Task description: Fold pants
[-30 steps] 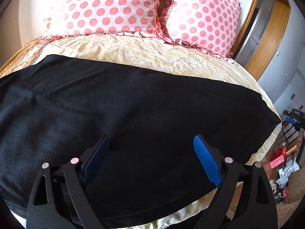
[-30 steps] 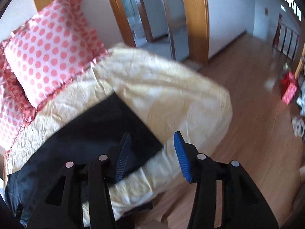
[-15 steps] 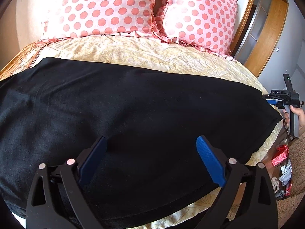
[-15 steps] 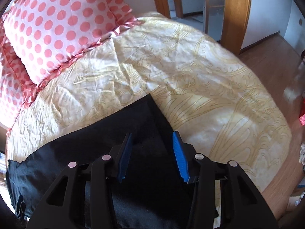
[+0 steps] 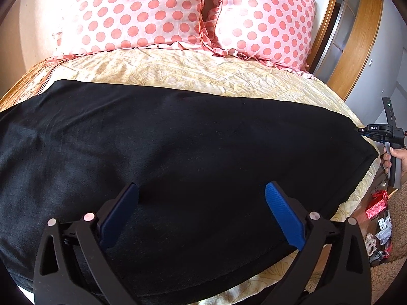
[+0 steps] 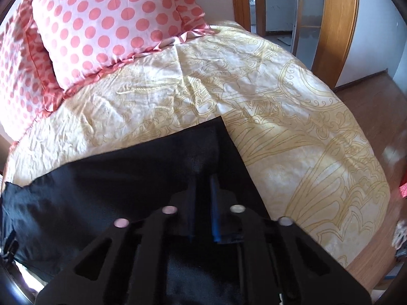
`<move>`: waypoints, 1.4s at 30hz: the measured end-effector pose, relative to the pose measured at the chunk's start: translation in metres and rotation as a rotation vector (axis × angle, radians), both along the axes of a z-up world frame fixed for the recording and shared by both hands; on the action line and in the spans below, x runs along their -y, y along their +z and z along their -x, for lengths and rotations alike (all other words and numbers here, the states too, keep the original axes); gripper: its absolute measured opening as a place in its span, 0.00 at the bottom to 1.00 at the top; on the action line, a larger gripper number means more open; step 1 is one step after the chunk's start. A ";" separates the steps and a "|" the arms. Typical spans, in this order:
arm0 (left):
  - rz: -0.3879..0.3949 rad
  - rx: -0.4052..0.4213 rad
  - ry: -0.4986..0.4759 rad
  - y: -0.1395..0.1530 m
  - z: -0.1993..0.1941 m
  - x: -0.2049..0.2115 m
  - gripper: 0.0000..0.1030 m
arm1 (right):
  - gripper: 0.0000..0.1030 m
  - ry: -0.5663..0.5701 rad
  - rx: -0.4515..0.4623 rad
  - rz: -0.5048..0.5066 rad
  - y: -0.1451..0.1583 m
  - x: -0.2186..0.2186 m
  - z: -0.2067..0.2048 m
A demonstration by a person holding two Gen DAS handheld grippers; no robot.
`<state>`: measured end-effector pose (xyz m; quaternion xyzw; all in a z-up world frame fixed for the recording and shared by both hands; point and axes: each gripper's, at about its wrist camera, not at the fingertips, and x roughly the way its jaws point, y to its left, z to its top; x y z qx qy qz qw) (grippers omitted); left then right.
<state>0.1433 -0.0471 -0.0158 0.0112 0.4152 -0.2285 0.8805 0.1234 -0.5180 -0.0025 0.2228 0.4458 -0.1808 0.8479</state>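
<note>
The black pants [image 5: 178,152] lie spread flat across the near half of the bed [image 5: 203,76], a long dark slab of matte woven cloth with straight edges and a squared corner at the right end. Faint creases show near the left; otherwise the surface is smooth. The bedcover beneath is cream, crinkled, printed with yellow scrollwork. Two pink pillows [image 5: 142,12] with coral dots and ruffled edges stand at the head.

The left gripper [image 5: 201,198] hangs over the near edge of the pants, its ribbed blue pads spread wide, nothing between them.

The right gripper [image 6: 203,185] has just clamped together at the pants' corner, dark cloth pinched between the pads. A hand [image 5: 399,160] holds its grip at the bed's right edge.
</note>
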 end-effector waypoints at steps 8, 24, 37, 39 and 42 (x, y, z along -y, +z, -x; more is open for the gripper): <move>0.038 -0.025 0.004 0.003 -0.003 -0.004 0.97 | 0.04 0.001 -0.041 0.232 0.012 -0.019 -0.021; 0.119 -0.030 0.050 0.007 -0.002 -0.032 0.97 | 0.45 0.217 0.107 0.182 0.039 -0.091 -0.049; 0.020 0.040 -0.001 -0.002 0.019 -0.027 0.97 | 0.45 0.100 -0.055 0.167 0.004 -0.084 -0.081; 0.043 0.030 -0.002 -0.001 0.018 -0.028 0.97 | 0.45 0.041 -0.035 0.160 0.009 -0.068 -0.062; 0.134 -0.010 -0.005 0.003 0.014 -0.037 0.97 | 0.45 0.243 0.109 0.049 0.025 -0.092 -0.033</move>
